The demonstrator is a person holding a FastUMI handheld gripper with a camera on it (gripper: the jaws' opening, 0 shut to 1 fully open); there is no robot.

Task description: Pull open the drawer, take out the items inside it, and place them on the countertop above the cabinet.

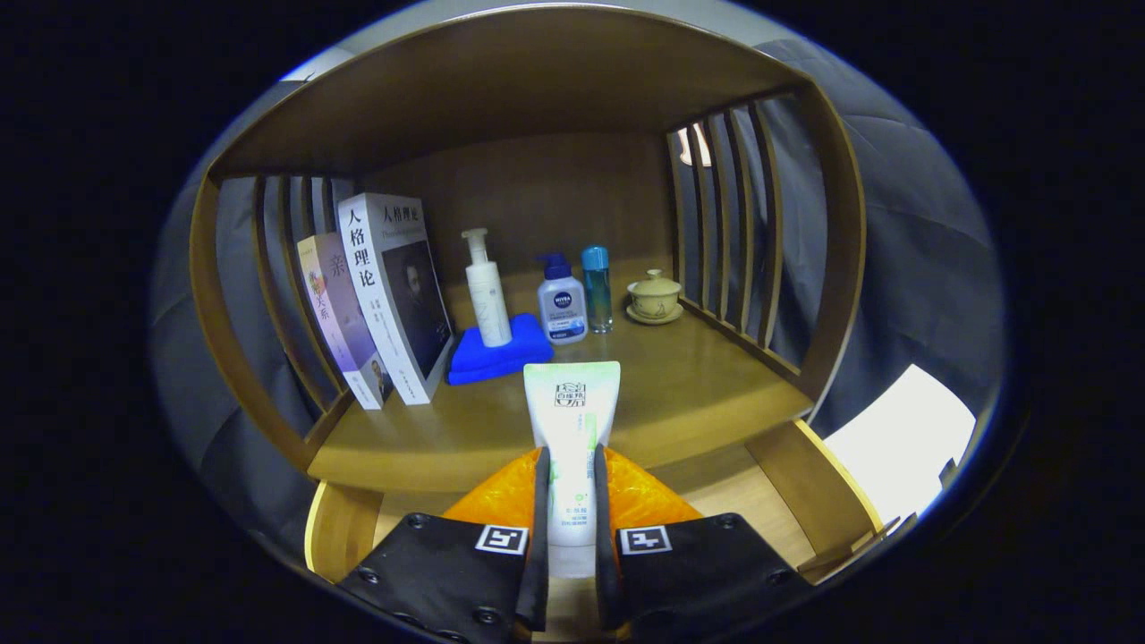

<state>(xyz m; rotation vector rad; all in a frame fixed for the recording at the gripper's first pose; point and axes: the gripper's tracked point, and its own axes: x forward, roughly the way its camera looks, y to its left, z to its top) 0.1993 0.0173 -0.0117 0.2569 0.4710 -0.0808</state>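
1. While the gripper point(570, 501) points toward the wooden cabinet, its two fingers are clamped on a white squeeze tube with a green stripe point(571, 420), one finger pressing each side of the tube's lower body.
2. Just below the fingers lies the open wooden drawer point(818, 496), its pale side walls spreading left and right of the gripper.
3. The tube stands upright between the fingers, its flat sealed end uppermost, reaching over the near edge of the brown wooden countertop point(698, 394).
4. Farther in, left of the tube, a folded blue cloth point(501, 353) rests on the countertop, with a tall white pump bottle point(486, 291) standing on it.
5. Leaning at the left, touching the slatted side, are two paperback books: a white-spined book with a portrait cover point(398, 295) and, left of it, a lilac-covered book point(335, 313).
6. Right of the pump bottle stands a squat grey bottle with a dark blue pump point(561, 300), and just beside it a slim teal bottle with a blue cap point(597, 288).
7. Farthest right sits a cream lidded teacup on a saucer point(655, 297), near the right-hand slats.
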